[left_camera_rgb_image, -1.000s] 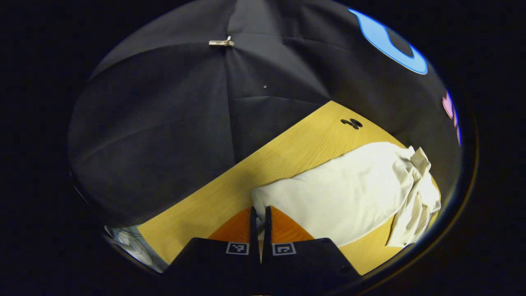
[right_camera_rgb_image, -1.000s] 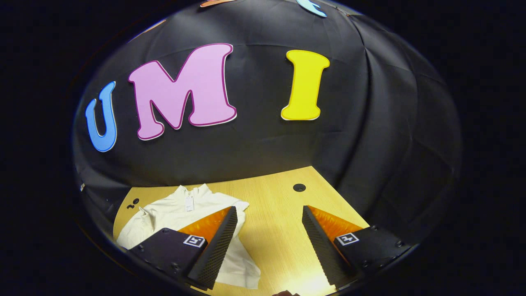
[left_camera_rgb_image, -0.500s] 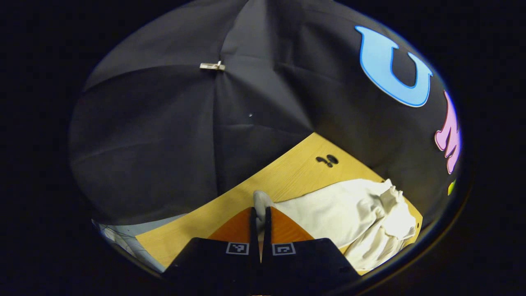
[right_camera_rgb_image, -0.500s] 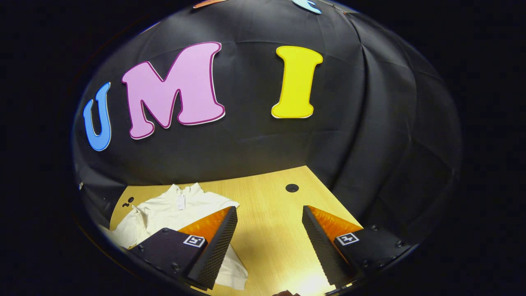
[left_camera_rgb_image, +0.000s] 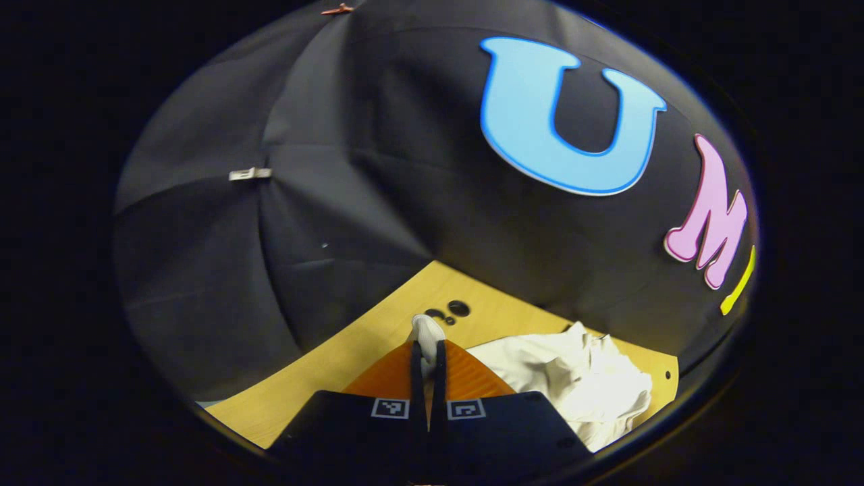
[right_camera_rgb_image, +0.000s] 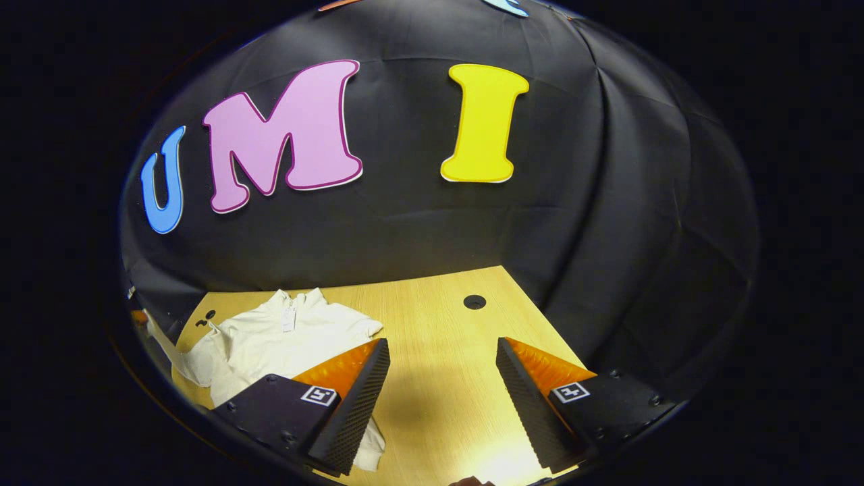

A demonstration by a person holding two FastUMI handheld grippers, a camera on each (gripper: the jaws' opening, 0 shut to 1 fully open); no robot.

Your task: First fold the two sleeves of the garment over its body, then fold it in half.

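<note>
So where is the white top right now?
The white top lies on the wooden table, on the left in the right gripper view, beside the open right gripper. In the left gripper view, the left gripper pinches a bit of it.

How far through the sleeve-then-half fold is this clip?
Early. The left gripper is shut on a sleeve end of the white garment, lifted off the table. The right gripper hangs open, holding nothing. No sleeve clearly lies folded over the body, and the half fold remains.

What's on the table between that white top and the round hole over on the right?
Nothing. In the right gripper view the stretch of wooden table from the white top to the round hole is bare.
</note>
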